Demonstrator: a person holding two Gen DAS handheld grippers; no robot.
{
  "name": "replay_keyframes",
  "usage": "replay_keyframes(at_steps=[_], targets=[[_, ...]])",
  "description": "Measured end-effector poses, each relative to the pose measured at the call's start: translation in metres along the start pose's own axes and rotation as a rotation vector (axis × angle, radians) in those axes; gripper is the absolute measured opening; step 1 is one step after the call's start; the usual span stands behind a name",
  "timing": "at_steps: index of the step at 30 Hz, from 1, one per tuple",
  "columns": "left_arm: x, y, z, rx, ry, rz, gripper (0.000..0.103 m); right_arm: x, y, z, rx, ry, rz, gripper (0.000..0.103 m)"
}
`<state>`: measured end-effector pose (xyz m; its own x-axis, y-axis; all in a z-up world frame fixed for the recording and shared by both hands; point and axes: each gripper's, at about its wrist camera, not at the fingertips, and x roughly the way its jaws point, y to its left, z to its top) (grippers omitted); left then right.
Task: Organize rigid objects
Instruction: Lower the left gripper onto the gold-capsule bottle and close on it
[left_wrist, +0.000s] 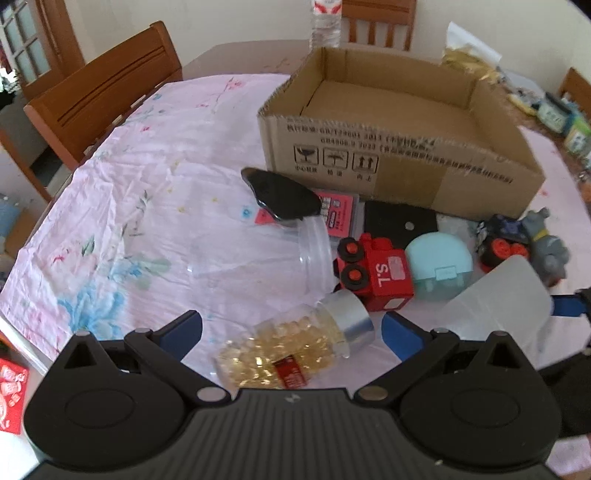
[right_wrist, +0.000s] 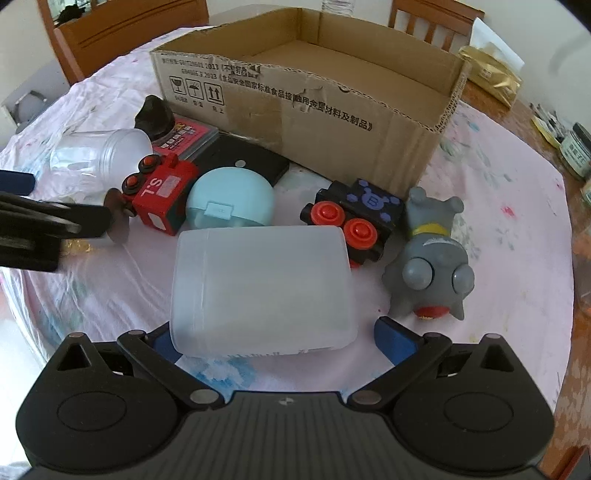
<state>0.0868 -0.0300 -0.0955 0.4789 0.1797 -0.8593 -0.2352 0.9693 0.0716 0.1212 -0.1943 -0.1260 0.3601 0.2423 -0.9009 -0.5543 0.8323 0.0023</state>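
Risk: the pill bottle (left_wrist: 295, 347) and tub (right_wrist: 258, 288) both lie on their sides — a skewed squeeze could roll either away, the tub into the black toy (right_wrist: 354, 218).
Left gripper (left_wrist: 291, 332): spread wide, holding nothing; bottle between the jaws.
Right gripper (right_wrist: 273, 339): wide open, empty; tub between the jaws, its left edge over the left finger — contact unclear.
Box (left_wrist: 461, 177): ahead of both.

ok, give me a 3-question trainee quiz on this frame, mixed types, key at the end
1. True or false: the cardboard box already holds toys.
2. Which item lies between the left gripper fingers? A) capsule bottle B) red toy train C) grey toy
3. Fill in: the right gripper straddles the frosted ____ container.

Key: 1 false, what shows of the inside is empty; 2 A; 3 plastic.
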Motion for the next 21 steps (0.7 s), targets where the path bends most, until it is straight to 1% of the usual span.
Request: replay_keyframes(at_steps=[3,5,9,12,15,17,21], targets=[[0.001,-0.006,-0.006,0.006,-0.003,0.057,0.103,0.0,0.0,-0.004,-0.01,-0.019,0.004,0.103],[-0.002,-0.004,-0.012,-0.004,-0.008,0.063,0.103,-0.001,-0.001,-0.005,-0.018,-0.026,0.008,0.103],[-0.005,0.005,-0.024,-0.045,0.022,0.071,0.103,-0.004,-0.003,-0.007,-0.041,-0.025,0.023,0.103],[-0.007,0.014,-0.035,-0.066,0.027,0.075,0.103,-0.004,-0.004,-0.007,-0.054,-0.029,0.029,0.103],[0.001,0.022,-0.041,-0.098,0.041,0.062,0.103,-0.005,-0.004,-0.011,-0.059,-0.048,0.032,0.103],[0.006,0.025,-0.044,-0.116,0.03,0.047,0.103,-0.005,-0.004,-0.013,-0.063,-0.06,0.034,0.103],[0.012,0.025,-0.043,-0.114,-0.001,0.025,0.103,-0.006,-0.004,-0.016,-0.066,-0.075,0.036,0.103]])
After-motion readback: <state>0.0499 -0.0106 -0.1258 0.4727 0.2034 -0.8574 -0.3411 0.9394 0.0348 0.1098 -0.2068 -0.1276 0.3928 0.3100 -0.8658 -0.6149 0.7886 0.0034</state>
